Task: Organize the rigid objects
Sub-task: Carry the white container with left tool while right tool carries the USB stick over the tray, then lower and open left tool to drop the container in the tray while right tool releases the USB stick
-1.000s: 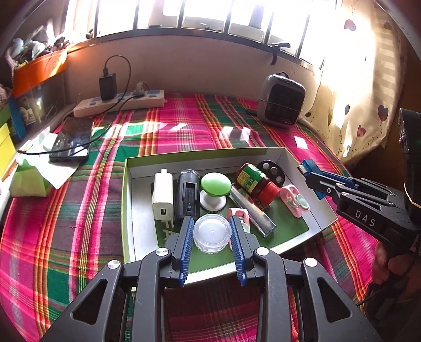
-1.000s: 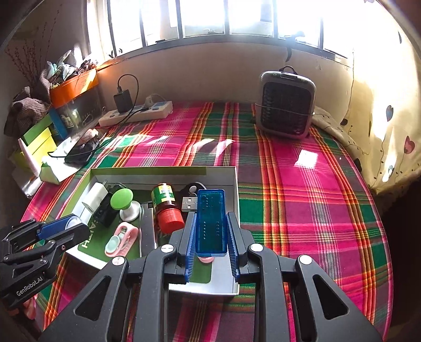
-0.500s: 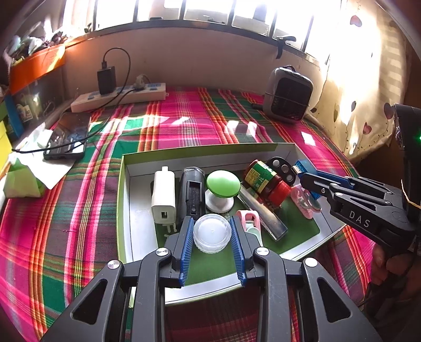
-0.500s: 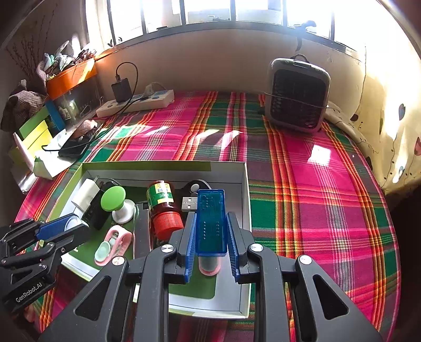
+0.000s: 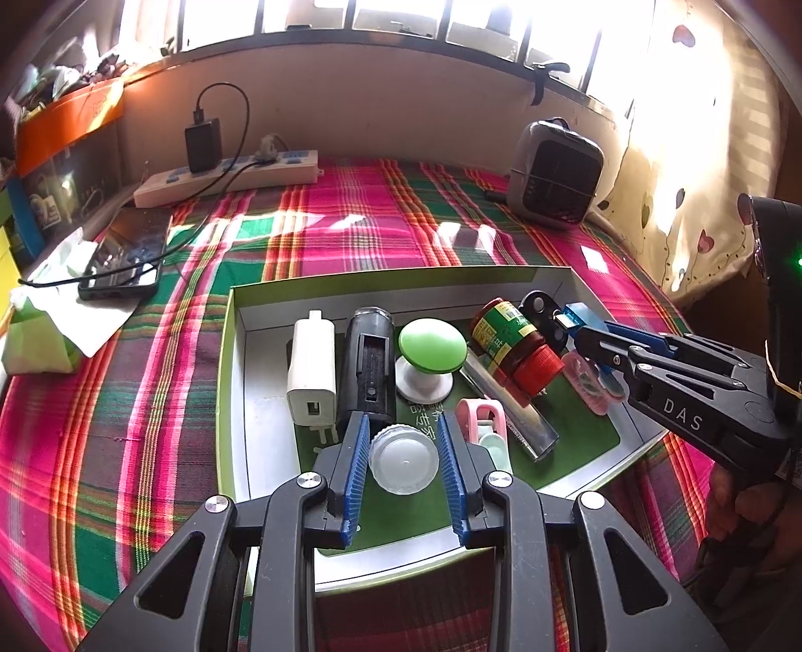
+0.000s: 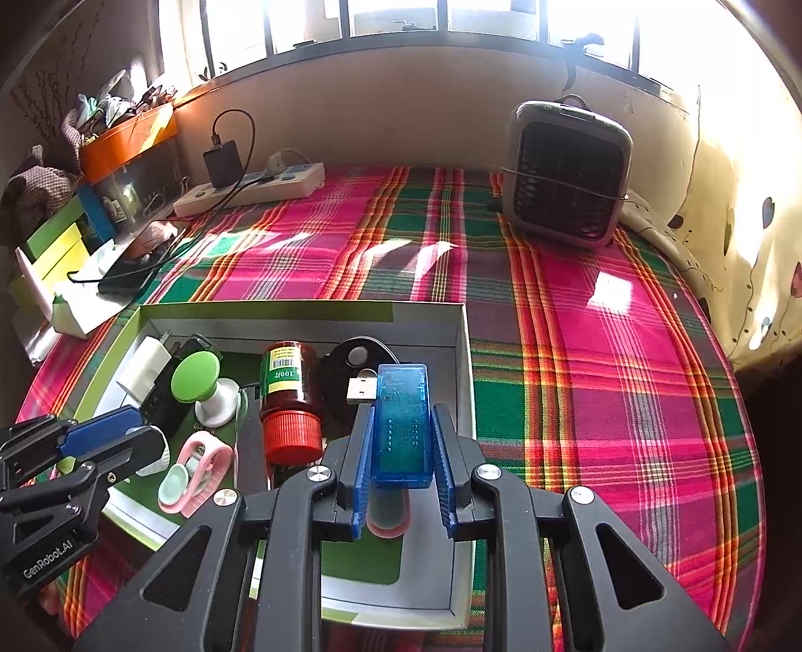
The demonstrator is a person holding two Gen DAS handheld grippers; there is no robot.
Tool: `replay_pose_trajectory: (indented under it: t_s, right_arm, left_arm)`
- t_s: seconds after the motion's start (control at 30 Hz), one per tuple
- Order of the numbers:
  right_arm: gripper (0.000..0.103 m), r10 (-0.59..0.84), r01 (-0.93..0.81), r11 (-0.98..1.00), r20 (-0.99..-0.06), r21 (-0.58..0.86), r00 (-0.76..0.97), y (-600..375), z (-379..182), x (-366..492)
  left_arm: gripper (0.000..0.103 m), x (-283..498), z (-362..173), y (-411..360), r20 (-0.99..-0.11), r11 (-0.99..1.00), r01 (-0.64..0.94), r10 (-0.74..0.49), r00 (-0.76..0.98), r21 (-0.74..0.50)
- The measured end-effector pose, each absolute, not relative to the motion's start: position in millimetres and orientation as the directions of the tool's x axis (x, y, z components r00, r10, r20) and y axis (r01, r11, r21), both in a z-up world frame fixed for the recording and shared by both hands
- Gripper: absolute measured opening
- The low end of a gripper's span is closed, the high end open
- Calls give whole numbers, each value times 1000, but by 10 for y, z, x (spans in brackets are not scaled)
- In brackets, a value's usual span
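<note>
A pink, green and red plaid cloth covers the surface, and on it sits a shallow open cardboard box with green rim and grey walls holding small items. Over its right end, the right gripper clamps a translucent blue USB dongle. Over its near edge, the left gripper grips a round clear plastic screw cap.

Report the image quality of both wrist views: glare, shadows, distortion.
Left wrist view: windows blown out, sun patches on the plaid cloth, fisheye bending the box edges. Right wrist view: same glare, curtain washed out, corners dark, objects sharp.
</note>
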State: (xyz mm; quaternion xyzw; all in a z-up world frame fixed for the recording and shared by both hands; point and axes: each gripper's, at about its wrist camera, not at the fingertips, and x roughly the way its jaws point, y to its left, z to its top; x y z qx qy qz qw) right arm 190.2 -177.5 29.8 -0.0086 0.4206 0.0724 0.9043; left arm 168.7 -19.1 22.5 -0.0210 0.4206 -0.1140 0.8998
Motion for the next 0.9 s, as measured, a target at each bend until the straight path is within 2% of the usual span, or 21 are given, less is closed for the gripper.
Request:
replay_pose_trajectory:
  t_s: [0.7, 0.9]
  right_arm:
    - [23, 132, -139, 989, -760, 55, 636, -1774, 297, 1908]
    - [29, 141, -146, 987, -755, 60, 641, -1764, 309, 1890]
  left_arm:
    - [27, 1689, 204, -200, -761, 972, 185, -230, 607, -146]
    - [28, 1680, 206, -206, -763, 972, 185, -229, 604, -144]
